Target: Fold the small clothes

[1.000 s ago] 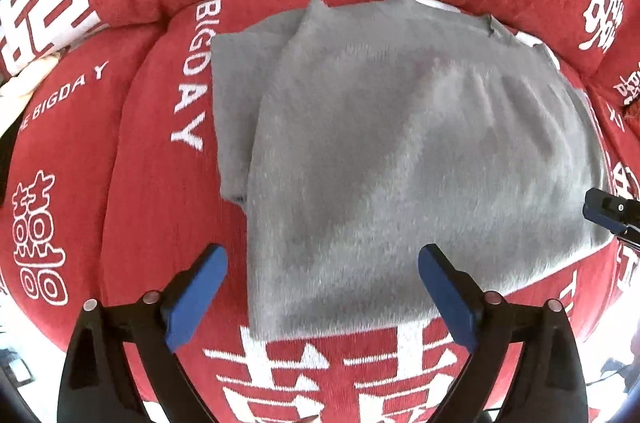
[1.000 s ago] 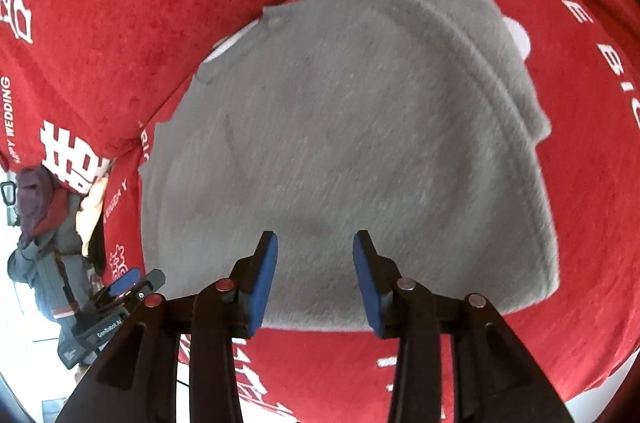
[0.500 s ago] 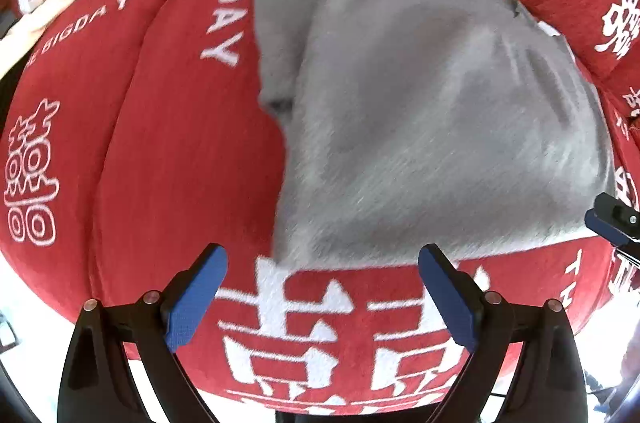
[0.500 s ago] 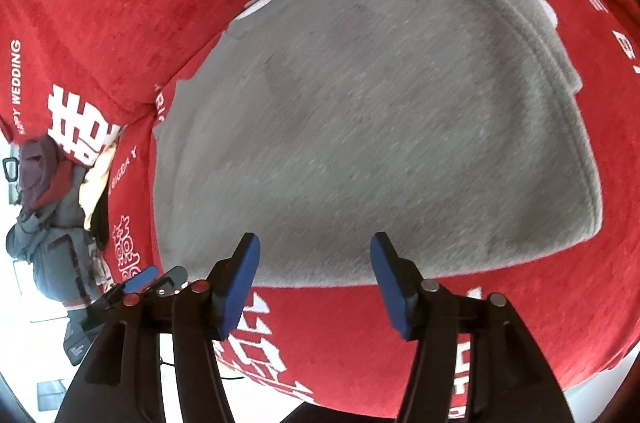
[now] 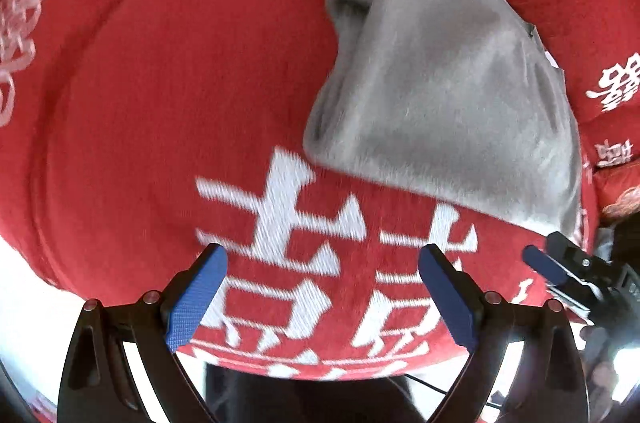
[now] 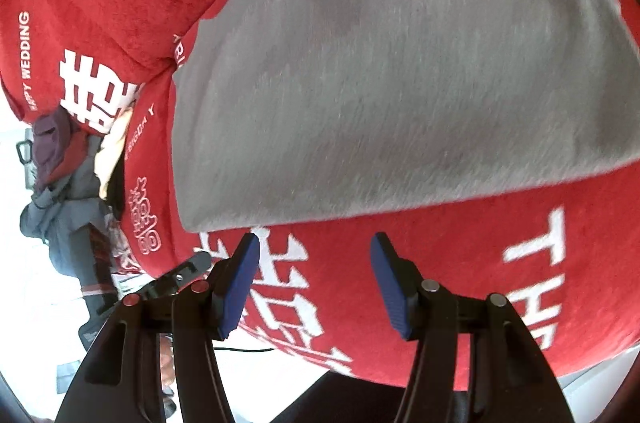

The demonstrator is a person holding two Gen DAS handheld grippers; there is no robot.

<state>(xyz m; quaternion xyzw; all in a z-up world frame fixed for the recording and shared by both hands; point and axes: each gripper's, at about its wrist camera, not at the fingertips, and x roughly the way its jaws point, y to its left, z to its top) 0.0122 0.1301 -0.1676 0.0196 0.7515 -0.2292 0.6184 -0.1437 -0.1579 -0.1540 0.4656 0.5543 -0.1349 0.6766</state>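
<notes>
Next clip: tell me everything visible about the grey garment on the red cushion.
The grey garment is a soft, fuzzy-looking knit, plain with no print. It lies folded flat on the red cushion cover, with a second layer showing along one side and a rolled, open end there in the left view. Its near edge is straight and rests on the white lettering. Neither set of tongs touches it; both sit open just short of that edge.

Grey fuzzy garment point(image 5: 448, 95) folded, lying flat on red cushion ahead of my claws, layered edge at left
</notes>
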